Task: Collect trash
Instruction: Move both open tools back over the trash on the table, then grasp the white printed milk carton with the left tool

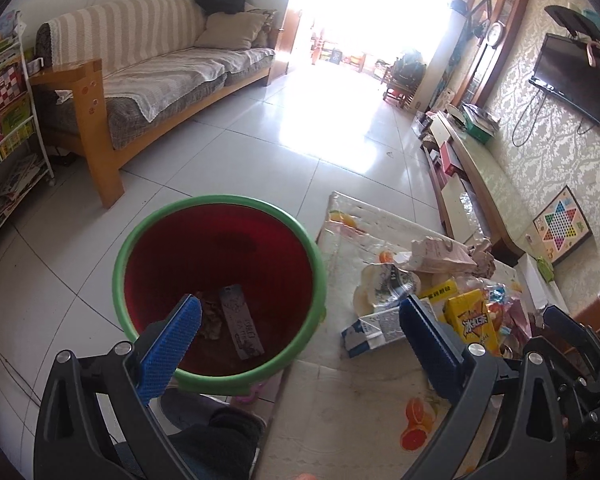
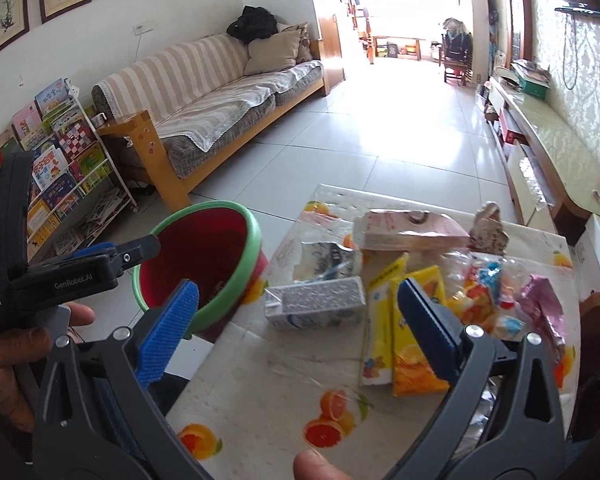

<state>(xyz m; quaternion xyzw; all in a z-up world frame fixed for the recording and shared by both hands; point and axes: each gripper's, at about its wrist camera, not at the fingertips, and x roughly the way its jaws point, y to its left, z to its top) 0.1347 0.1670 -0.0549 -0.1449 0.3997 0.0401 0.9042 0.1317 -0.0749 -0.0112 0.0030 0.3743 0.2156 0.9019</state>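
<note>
A red bin with a green rim (image 1: 220, 288) stands beside the table's left edge; a grey wrapper (image 1: 240, 326) and brown scraps lie in it. It also shows in the right wrist view (image 2: 204, 264). My left gripper (image 1: 300, 340) is open and empty, over the bin's right rim and the table edge. Trash lies heaped on the table: a white-blue carton (image 2: 316, 304), yellow packets (image 2: 412, 344), a pink bag (image 2: 408, 230), candy wrappers (image 2: 488, 300). My right gripper (image 2: 300, 328) is open and empty above the carton. The left gripper also shows in the right wrist view (image 2: 112, 256).
The table (image 2: 260, 392) has a fruit-print cover. A sofa (image 1: 152, 80) and a bookshelf (image 2: 60, 168) stand at the left. A TV bench (image 1: 472, 160) runs along the right wall. Tiled floor (image 1: 300, 140) lies beyond the table.
</note>
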